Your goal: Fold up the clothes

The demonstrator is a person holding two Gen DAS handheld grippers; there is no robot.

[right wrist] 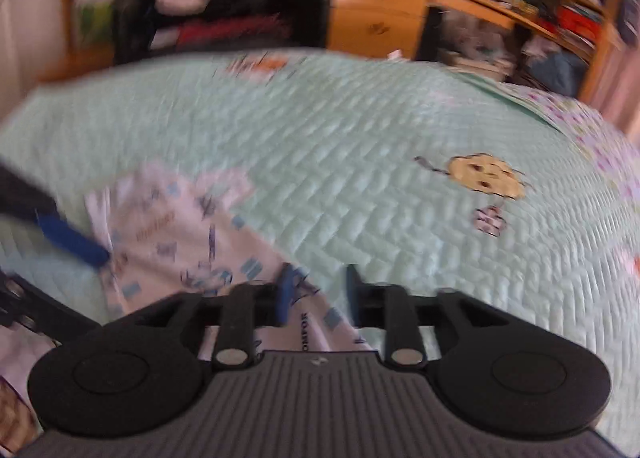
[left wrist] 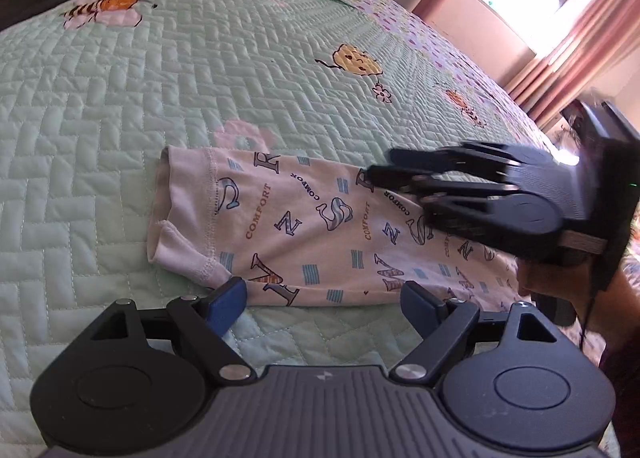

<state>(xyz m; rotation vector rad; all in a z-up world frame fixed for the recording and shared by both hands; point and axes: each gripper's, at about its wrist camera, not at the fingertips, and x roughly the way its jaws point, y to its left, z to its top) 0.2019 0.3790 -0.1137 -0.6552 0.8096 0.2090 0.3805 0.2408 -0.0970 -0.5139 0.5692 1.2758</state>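
a letter-printed garment (left wrist: 304, 226) lies on the green quilted bedspread (left wrist: 160, 98); left gripper (left wrist: 320, 298) gapes wide at its edge, right gripper (right wrist: 316, 294) part-open above it (blurred), gripping nothing.

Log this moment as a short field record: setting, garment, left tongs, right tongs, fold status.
setting: green quilted bedspread with cartoon patches, in a bedroom
garment: pale letter-print garment, lying long and flat on the bedspread, cuffed end at far left
left tongs: left tongs open wide at the garment's near edge, nothing clamped
right tongs: right tongs part open above the garment's other end, picture blurred; no cloth pinched between the pads
fold status: garment narrowed lengthwise, not yet folded end to end
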